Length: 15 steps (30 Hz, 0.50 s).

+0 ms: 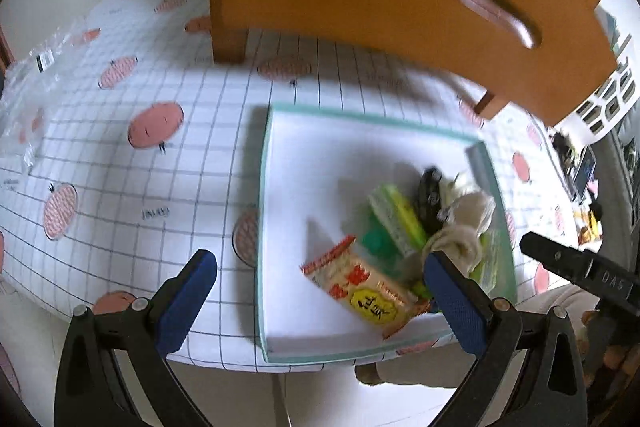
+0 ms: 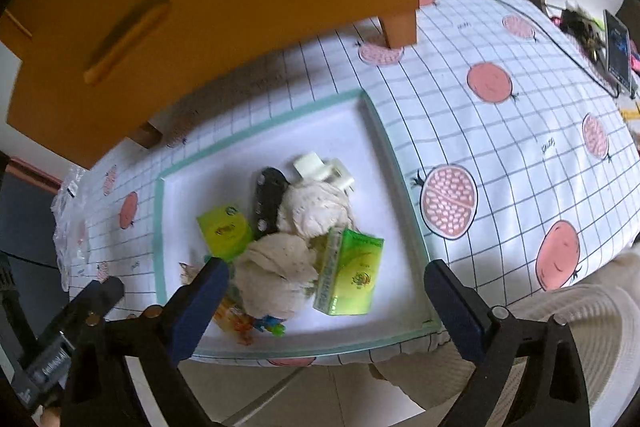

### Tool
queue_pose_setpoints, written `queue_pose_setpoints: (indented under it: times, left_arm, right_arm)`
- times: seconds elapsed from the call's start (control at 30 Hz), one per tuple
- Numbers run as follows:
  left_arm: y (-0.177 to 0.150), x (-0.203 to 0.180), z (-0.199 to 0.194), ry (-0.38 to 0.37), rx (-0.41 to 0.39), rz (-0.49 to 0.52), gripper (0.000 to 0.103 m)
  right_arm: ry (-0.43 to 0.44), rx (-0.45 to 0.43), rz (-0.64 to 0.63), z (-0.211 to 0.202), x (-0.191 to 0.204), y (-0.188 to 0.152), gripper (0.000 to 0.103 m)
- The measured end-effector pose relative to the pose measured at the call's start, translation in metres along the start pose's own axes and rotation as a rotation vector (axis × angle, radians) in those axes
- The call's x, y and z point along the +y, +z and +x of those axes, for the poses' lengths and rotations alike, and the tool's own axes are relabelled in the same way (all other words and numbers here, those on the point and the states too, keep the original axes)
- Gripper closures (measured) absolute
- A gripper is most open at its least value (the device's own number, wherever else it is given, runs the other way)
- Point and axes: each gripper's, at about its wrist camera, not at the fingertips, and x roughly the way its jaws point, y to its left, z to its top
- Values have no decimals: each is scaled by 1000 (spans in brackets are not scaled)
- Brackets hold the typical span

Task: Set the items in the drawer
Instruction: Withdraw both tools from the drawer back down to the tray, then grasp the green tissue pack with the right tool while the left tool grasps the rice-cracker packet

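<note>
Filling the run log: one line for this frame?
stage: approach | left gripper: open, empty | right gripper: open, empty | tray: items piled, incl. green carton | drawer: shut

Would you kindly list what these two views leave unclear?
- Left wrist: drawer handle motion-blurred; whether the drawer is open is unreadable.
- Left wrist: green boxes and cloth balls smeared.
- Right wrist: snack packet mostly hidden behind the right tongs' finger.

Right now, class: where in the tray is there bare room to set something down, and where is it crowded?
The tray is bare along its far rim and the left wall. It is crowded at the near right, where the snack packet, green boxes and cloth bundles pile together.
</note>
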Motion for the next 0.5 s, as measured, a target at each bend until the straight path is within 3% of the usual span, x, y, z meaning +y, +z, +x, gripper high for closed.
queue_pose_setpoints:
  times: [0.2, 0.5]
  left_arm:
    - [-12, 8, 28, -8, 91, -91, 0]
    - [-21, 3, 50, -30, 157, -94, 1]
  right_arm:
    - [28, 64, 82, 16, -24, -4, 10]
    - [27, 130, 127, 37, -29, -4, 20]
